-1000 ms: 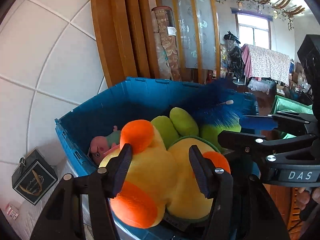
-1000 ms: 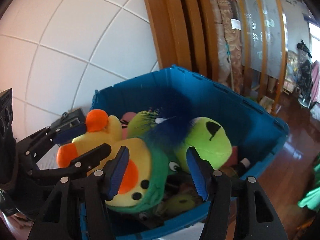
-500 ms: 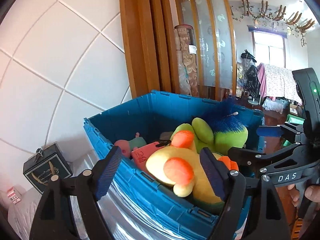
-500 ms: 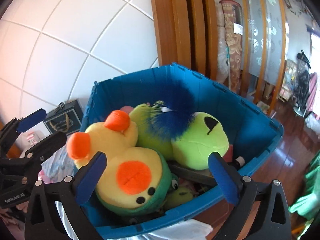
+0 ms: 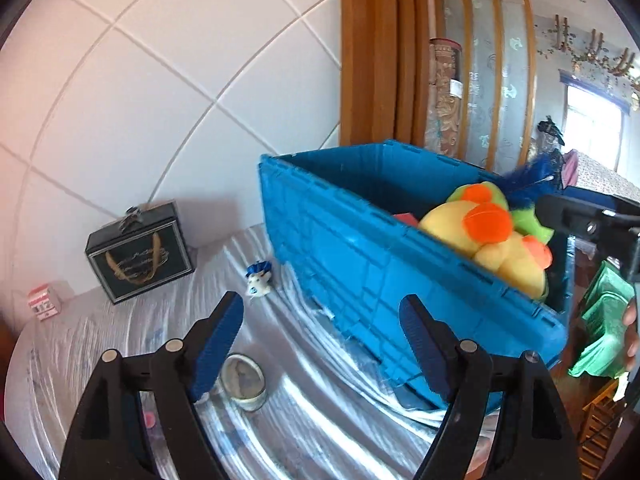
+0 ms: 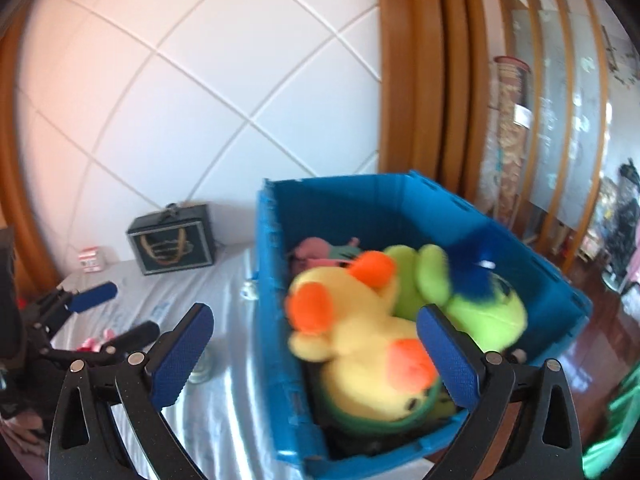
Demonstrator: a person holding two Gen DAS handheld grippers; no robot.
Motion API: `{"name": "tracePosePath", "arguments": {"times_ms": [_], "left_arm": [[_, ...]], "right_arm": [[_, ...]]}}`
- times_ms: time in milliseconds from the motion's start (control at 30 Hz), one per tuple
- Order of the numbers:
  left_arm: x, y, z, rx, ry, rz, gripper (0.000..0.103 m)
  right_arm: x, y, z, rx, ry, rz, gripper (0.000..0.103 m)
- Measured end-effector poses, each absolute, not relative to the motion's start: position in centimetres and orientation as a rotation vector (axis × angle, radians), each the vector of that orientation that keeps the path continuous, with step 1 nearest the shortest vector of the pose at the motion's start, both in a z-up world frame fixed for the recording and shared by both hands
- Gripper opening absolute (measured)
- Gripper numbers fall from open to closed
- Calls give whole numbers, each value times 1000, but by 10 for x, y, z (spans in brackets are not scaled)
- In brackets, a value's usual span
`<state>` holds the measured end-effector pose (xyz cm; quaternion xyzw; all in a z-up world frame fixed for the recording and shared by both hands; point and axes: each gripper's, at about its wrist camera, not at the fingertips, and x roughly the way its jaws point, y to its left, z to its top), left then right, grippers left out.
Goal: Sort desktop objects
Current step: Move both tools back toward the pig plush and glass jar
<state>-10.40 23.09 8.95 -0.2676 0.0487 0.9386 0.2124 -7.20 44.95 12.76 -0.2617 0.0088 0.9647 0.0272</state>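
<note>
A blue crate [image 5: 360,264] [image 6: 280,320] stands on the foil-covered table [image 5: 320,420]. In it lie a yellow plush with orange parts [image 5: 452,224] [image 6: 360,344], a green plush [image 6: 488,316], a blue feathery toy [image 6: 476,264] and a pink plush [image 6: 316,248]. My left gripper [image 5: 320,320] is open and empty, low in front of the crate's outer wall. My right gripper [image 6: 316,332] is wide open above the crate's near corner, its pads clear of the yellow plush. The left gripper [image 6: 116,316] also shows at the left of the right wrist view.
On the table left of the crate are a small white figure with blue hair [image 5: 258,280], a round tin [image 5: 244,380], a dark gift box [image 5: 140,256] by the tiled wall and a small red-and-white box [image 5: 44,302]. A green plastic stool [image 5: 604,320] stands on the floor at right.
Both grippers opened and let go of the plush toys, which now lie in the crate. Both pulled back from the crate, the left one swinging left over the table.
</note>
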Motion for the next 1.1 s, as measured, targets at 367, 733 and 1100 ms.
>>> {"name": "tracePosePath", "arguments": {"times_ms": [367, 733, 1100], "left_arm": [[-117, 48, 8, -1132, 50, 2860, 80], [-150, -28, -76, -1496, 250, 2696, 80], [-226, -29, -148, -1685, 473, 2511, 88]], "right_arm": [[-137, 335, 74, -1144, -53, 3155, 103], [-216, 286, -47, -1619, -47, 2922, 103], [-274, 266, -136, -1875, -28, 2667, 103]]}}
